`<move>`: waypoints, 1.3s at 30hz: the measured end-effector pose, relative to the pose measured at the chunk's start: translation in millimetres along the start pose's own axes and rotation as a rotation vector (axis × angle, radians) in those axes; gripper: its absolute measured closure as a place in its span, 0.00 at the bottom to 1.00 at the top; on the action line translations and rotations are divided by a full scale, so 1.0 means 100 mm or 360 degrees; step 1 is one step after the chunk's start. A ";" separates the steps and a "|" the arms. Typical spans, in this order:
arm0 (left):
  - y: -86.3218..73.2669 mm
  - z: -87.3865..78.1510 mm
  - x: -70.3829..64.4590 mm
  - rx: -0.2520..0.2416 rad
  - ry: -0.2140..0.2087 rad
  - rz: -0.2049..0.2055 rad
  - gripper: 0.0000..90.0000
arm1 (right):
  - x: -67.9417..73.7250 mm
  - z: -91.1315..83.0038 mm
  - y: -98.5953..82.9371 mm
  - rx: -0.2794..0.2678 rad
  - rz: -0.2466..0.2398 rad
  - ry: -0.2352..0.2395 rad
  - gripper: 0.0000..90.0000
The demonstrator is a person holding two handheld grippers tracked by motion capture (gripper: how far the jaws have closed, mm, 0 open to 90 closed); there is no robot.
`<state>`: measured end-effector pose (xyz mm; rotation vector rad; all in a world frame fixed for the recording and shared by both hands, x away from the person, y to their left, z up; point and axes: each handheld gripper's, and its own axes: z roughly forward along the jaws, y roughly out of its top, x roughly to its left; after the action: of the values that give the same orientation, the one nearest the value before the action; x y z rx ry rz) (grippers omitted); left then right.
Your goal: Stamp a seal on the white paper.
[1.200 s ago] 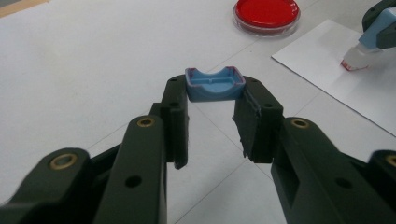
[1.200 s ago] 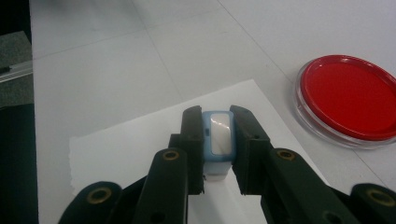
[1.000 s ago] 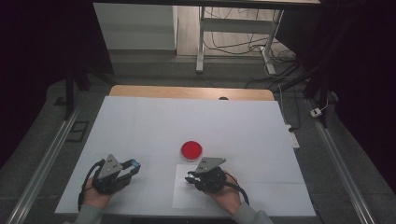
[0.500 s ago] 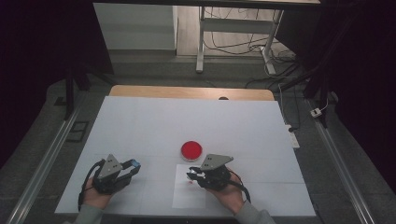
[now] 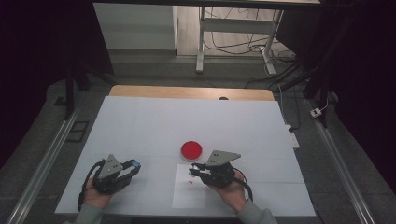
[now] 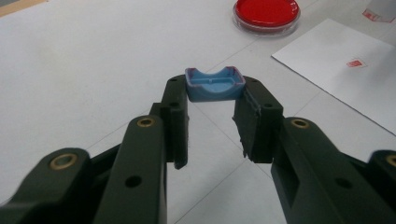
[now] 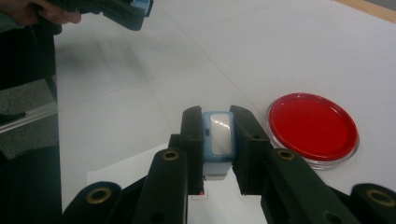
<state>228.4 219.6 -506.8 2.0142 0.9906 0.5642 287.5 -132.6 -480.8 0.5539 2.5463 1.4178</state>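
Fingers (image 7: 245, 140) of the right gripper (image 5: 196, 171) clamp a small blue stamp body (image 7: 218, 140), now lifted off the white paper sheet (image 5: 189, 198), leaving a red mark (image 5: 190, 182); the left gripper (image 6: 212, 112) pinches the blue stamp cap (image 6: 215, 85).

White table (image 5: 140, 126), red ink pad dish (image 5: 191, 150) near the middle, stamped paper sheet (image 5: 189, 196) just before it

Our left gripper (image 5: 133, 164) low near table edge, jaws part-closed, clamped at tips. Our right gripper (image 5: 194, 169) level, jaws closed tight, pointing left toward it.
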 end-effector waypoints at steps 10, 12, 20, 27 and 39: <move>0.00 0.01 0.00 0.0001 -0.0005 0.0003 0.73 | -0.05 -0.09 0.03 -0.0098 0.0077 0.0004 0.84; 0.00 0.01 0.00 0.0002 -0.0005 0.0005 0.73 | -0.06 -0.11 0.03 -0.0117 0.0088 -0.0002 0.84; 0.00 0.01 -0.01 0.0005 -0.0005 0.0005 0.73 | -0.09 -0.16 0.04 -0.0181 0.0131 -0.0022 0.84; 0.00 0.02 -0.01 0.0006 -0.0006 0.0003 0.73 | -0.10 -0.19 0.04 -0.0201 0.0141 -0.0031 0.84; 0.00 0.03 -0.02 0.0008 -0.0009 0.0010 0.73 | -0.11 -0.21 0.05 -0.0236 0.0169 -0.0016 0.84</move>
<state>228.7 216.8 -508.7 2.0226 0.9835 0.5601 291.6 -150.7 -465.6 0.6772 2.4109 1.6182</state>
